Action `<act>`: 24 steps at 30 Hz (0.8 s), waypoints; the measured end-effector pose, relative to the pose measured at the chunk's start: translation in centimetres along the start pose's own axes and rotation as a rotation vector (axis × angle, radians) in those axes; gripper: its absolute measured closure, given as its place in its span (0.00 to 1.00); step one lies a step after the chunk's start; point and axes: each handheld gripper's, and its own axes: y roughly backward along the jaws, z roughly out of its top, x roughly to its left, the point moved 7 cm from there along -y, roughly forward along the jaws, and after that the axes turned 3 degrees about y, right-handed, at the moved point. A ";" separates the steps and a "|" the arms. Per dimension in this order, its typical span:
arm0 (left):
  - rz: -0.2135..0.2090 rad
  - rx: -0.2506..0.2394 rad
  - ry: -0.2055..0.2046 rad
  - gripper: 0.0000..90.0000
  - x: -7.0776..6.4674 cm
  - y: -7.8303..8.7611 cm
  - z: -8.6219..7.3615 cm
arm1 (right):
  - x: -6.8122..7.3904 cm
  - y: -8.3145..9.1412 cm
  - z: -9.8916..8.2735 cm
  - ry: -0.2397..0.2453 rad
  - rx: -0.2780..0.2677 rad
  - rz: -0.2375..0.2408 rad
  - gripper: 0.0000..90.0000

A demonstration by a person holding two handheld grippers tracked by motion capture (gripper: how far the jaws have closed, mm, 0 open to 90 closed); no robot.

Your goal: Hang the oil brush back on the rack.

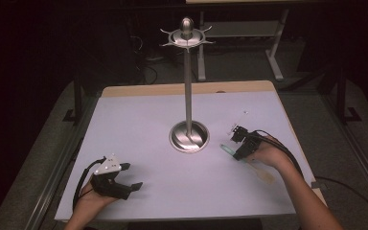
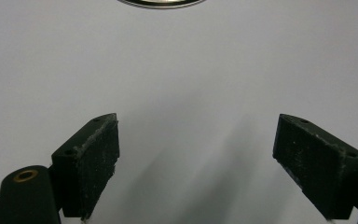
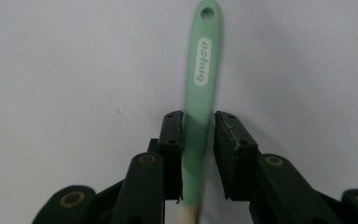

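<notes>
A spatula (image 1: 261, 171) with a mint-green handle (image 3: 203, 60) and a pale blade lies flat on the white table top (image 1: 139, 120), right of the stand. My right gripper (image 1: 235, 143) reaches over it from the right. In the right gripper view my right gripper (image 3: 198, 140) has its pads against both sides of the handle, below the hanging hole at the handle's end. My left gripper (image 1: 131, 176) rests at the table's front left, open, and in the left gripper view my left gripper (image 2: 198, 158) has only bare table between its pads.
A tall metal utensil stand (image 1: 188, 86) with a round base (image 1: 189, 137) and a ring of hooks on top stands at the table's middle. Its base rim (image 2: 161, 2) lies ahead of the left gripper. Dark floor and table legs lie beyond the far edge.
</notes>
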 end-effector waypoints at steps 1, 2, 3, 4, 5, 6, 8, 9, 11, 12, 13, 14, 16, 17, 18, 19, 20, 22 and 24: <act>0.000 0.000 0.000 0.16 0.0 0.0 0.0 | -0.1 0.0 0.0 0.003 0.008 -0.006 0.82; 0.000 -0.001 0.000 0.16 0.0 0.0 0.0 | -0.1 0.0 0.1 0.006 0.018 -0.006 0.82; -0.001 0.000 -0.003 0.16 0.0 0.0 0.0 | 0.0 0.0 0.2 -0.001 0.033 -0.008 0.82; -0.002 0.000 -0.004 0.16 0.0 0.0 0.0 | 0.0 0.0 0.3 0.004 0.046 -0.009 0.82; -0.002 0.000 -0.005 0.16 0.0 0.0 0.0 | 0.0 -0.1 0.4 0.007 0.060 -0.018 0.82; -0.002 -0.001 -0.005 0.16 0.0 0.0 0.0 | 0.1 -0.1 0.5 0.008 0.073 -0.021 0.82; -0.002 0.005 -0.014 0.16 0.0 0.1 0.0 | 0.1 -0.2 0.6 0.011 0.093 -0.022 0.82; -0.003 0.005 -0.013 0.16 0.0 0.1 0.0 | 0.0 -0.2 0.7 0.019 0.100 -0.021 0.82; -0.003 0.001 -0.003 0.16 0.0 0.0 0.0 | 0.0 -0.2 0.7 0.004 0.111 -0.013 0.82; -0.004 0.006 -0.002 0.16 0.0 0.0 -0.1 | 0.0 -0.3 0.8 0.007 0.115 -0.011 0.82; -0.004 0.006 -0.002 0.16 0.0 0.0 -0.1 | 0.0 -0.3 0.8 0.007 0.115 -0.011 0.82; -0.005 0.007 -0.007 0.16 0.0 0.0 -0.1 | 0.0 -0.3 0.8 0.002 0.123 -0.004 0.83; -0.007 0.003 -0.004 0.16 -0.1 -0.1 0.0 | -0.1 -0.3 0.9 0.001 0.132 -0.009 0.84; -0.006 0.005 -0.007 0.16 -0.1 -0.1 -0.1 | -0.1 -0.3 0.9 -0.001 0.140 -0.004 0.85; -0.007 0.008 -0.009 0.16 -0.1 -0.1 -0.1 | -0.1 -0.3 0.9 -0.009 0.145 -0.005 0.85; -0.006 0.008 -0.008 0.16 -0.2 -0.1 0.0 | -0.2 -0.3 1.0 -0.001 0.146 -0.008 0.85; -0.007 0.007 -0.008 0.16 -0.2 -0.1 0.0 | -0.1 -0.4 1.0 -0.004 0.150 -0.009 0.85; -0.007 0.007 -0.007 0.16 -0.2 -0.1 0.0 | 0.0 -0.3 1.1 -0.013 0.174 -0.016 0.86; -0.009 0.007 -0.005 0.16 -0.2 -0.2 0.0 | 0.1 -0.3 1.2 -0.015 0.183 -0.011 0.86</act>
